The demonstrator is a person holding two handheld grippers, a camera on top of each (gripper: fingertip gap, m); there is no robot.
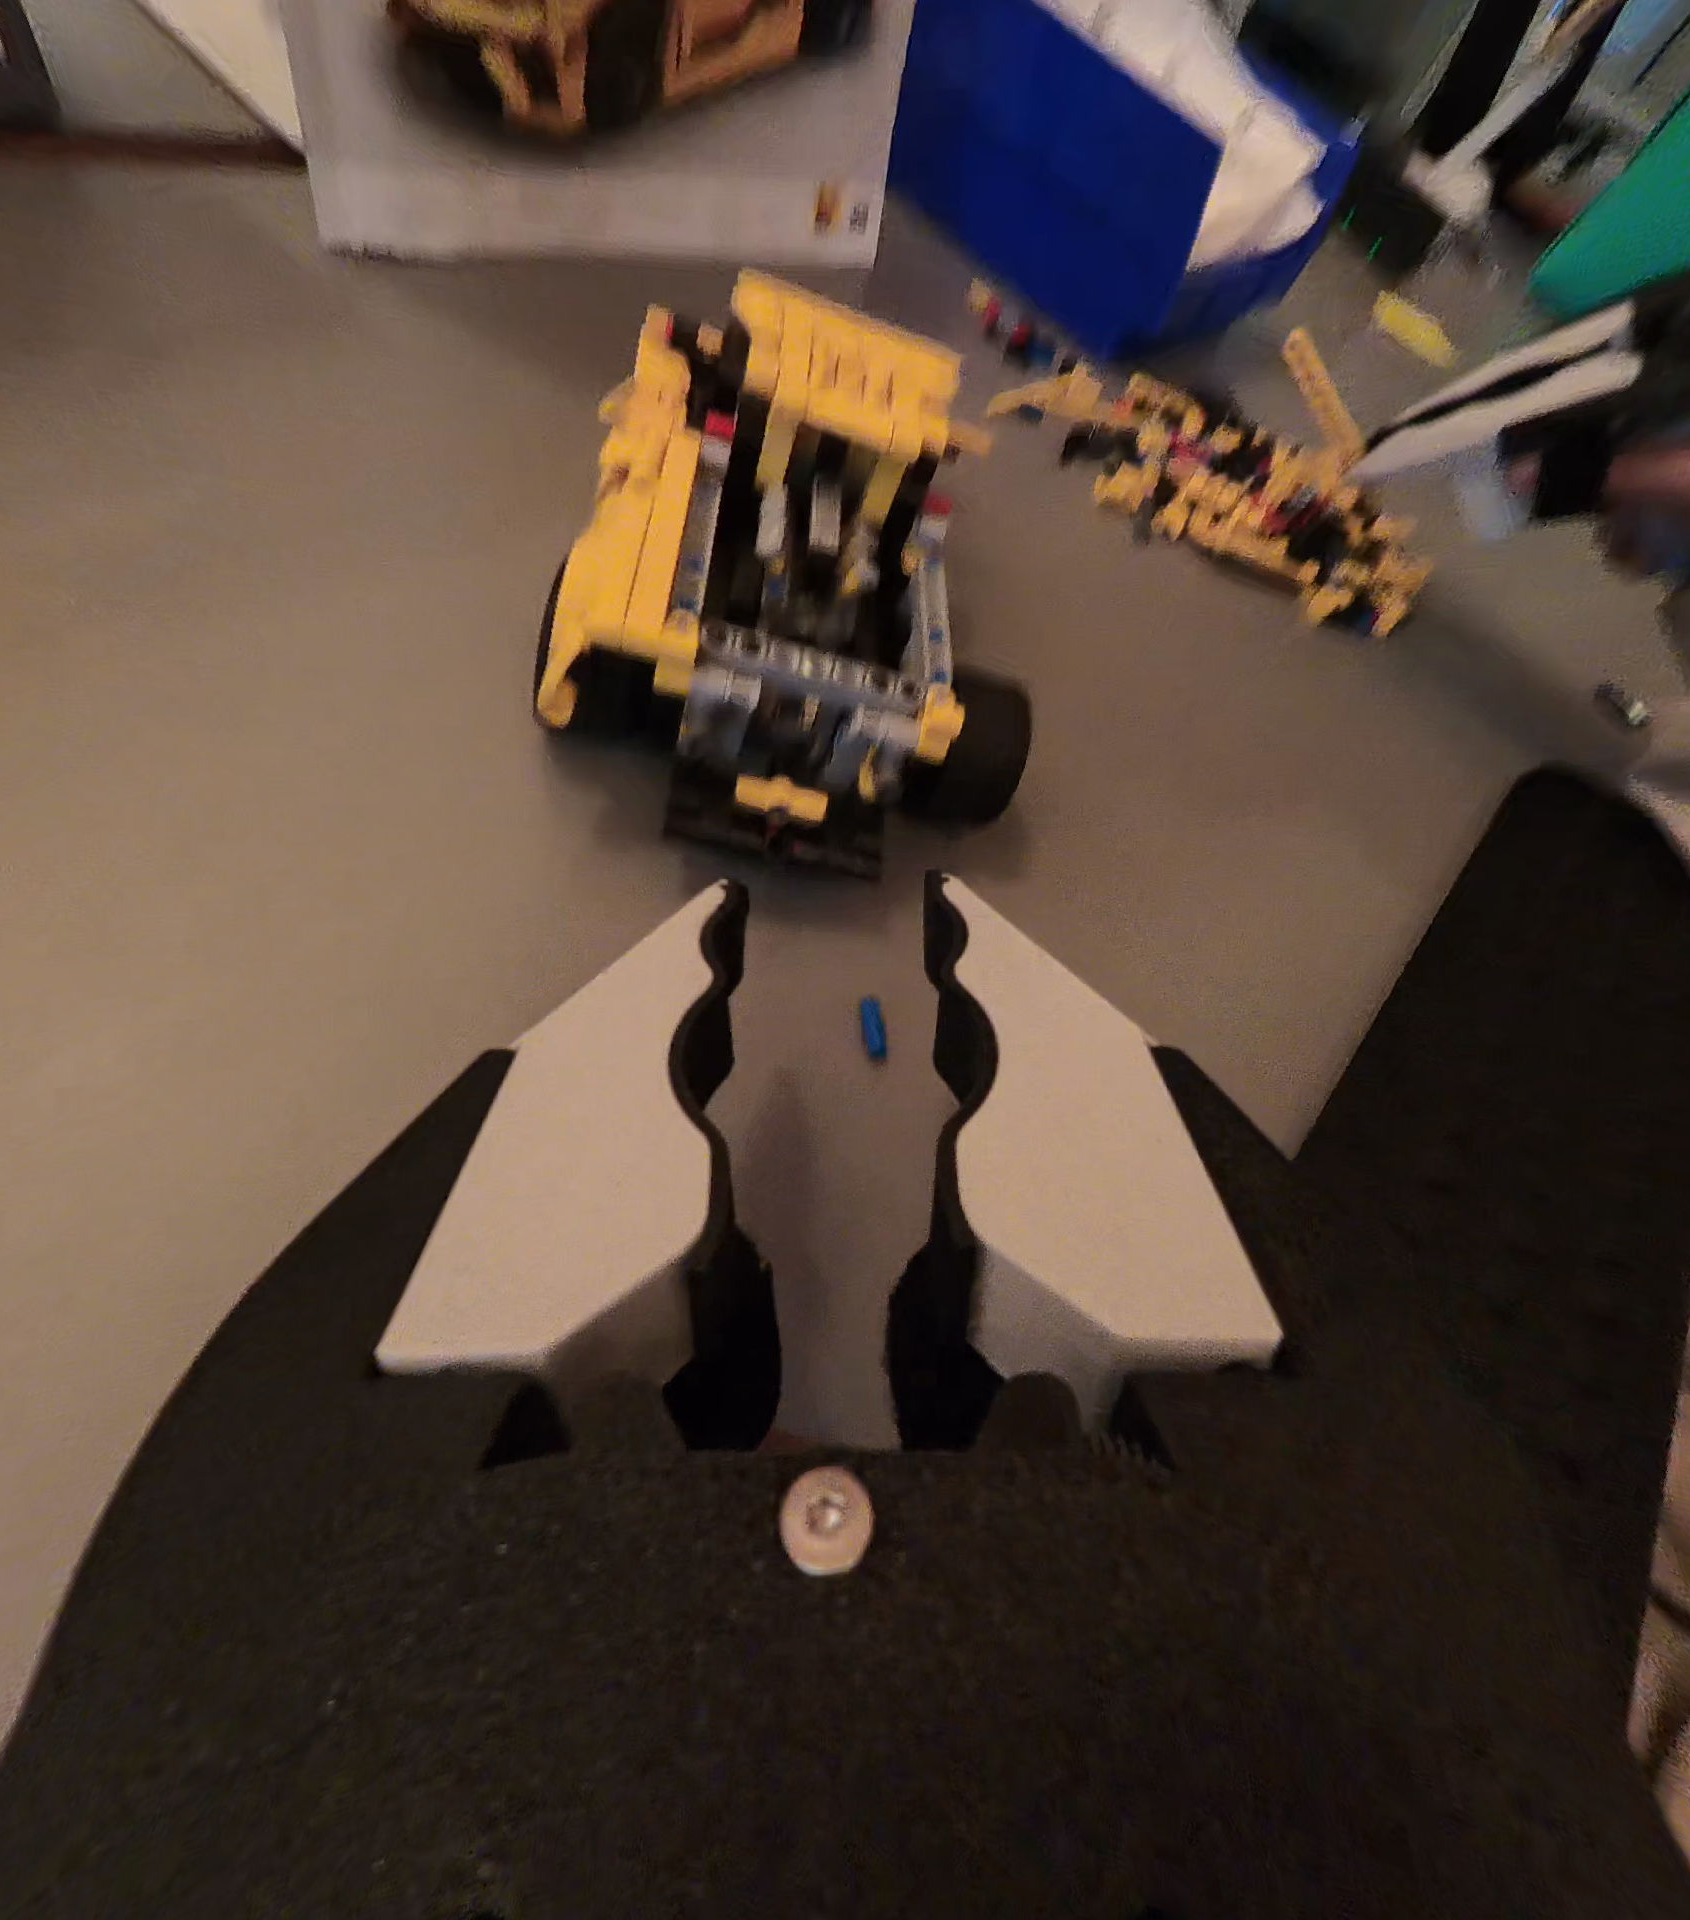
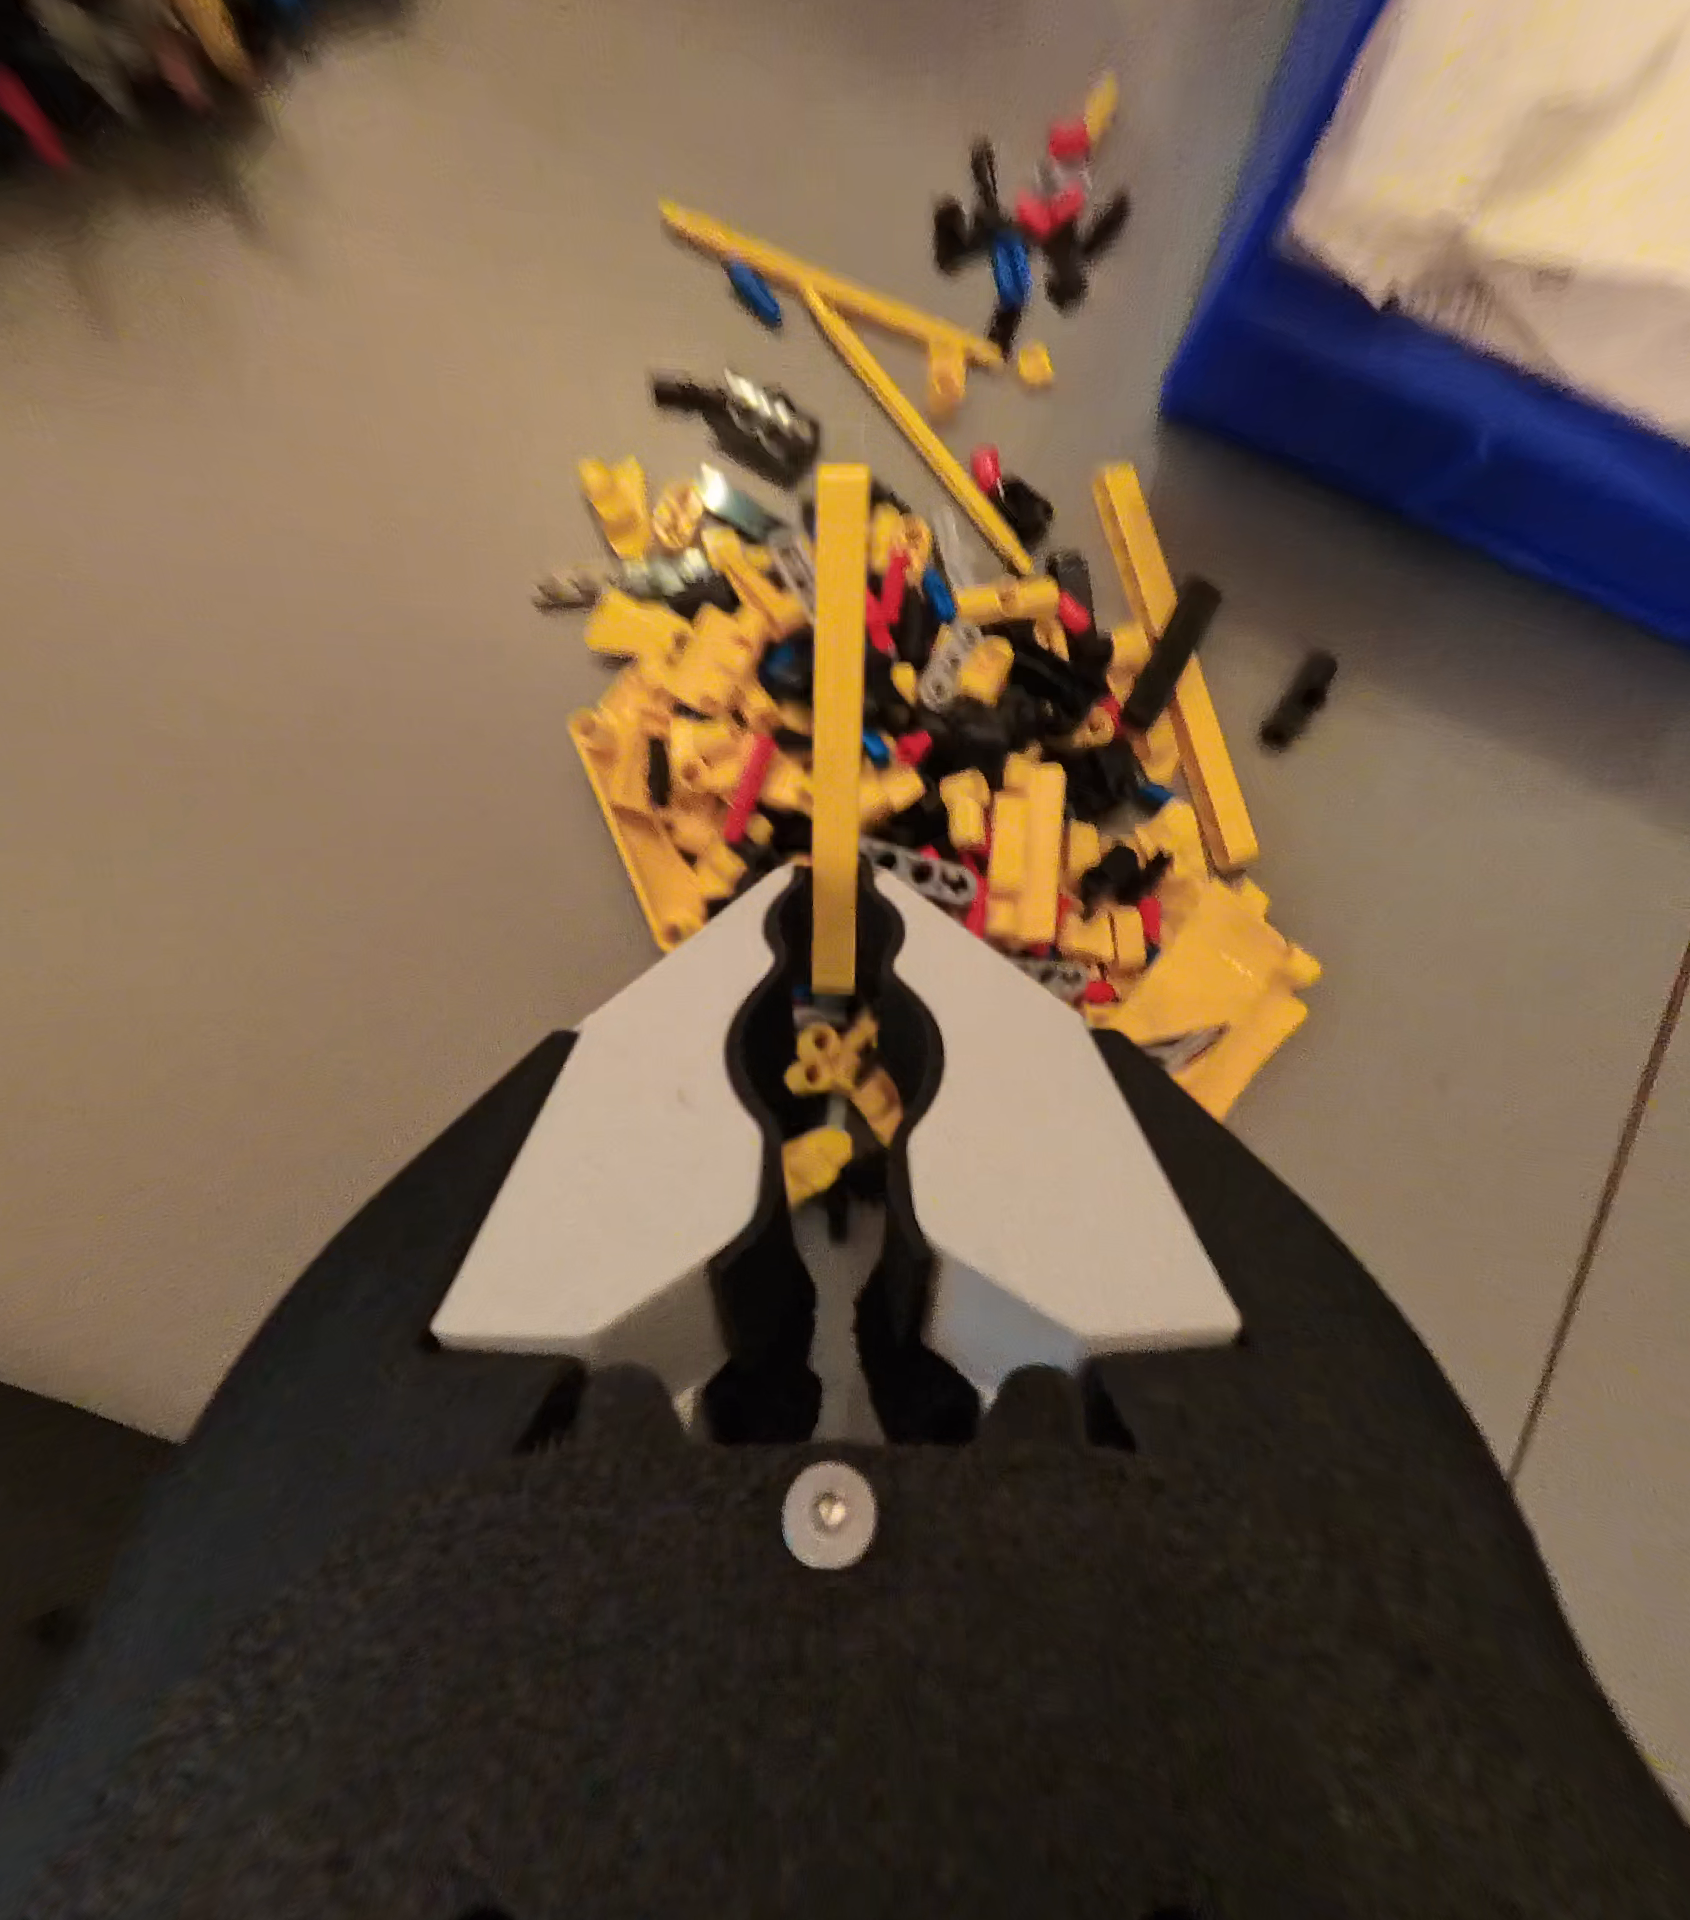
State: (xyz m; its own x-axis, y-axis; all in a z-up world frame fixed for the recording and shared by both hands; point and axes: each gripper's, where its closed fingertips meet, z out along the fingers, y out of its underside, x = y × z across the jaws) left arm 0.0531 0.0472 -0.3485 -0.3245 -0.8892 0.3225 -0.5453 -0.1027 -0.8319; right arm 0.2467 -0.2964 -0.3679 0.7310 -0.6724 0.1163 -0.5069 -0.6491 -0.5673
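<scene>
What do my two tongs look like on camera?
Both match: the left tongs and right tongs have pale grey wedge-shaped fingers with wavy black inner pads, on a rough black body with one silver screw. No cables or markings show.

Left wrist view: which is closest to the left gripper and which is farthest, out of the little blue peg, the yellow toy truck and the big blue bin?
From the left gripper:
1. Small blue plastic peg, on the grey floor between the open fingers.
2. Yellow and black brick-built toy truck, just ahead of the fingertips.
3. Big blue plastic bin, far back on the right.
</scene>
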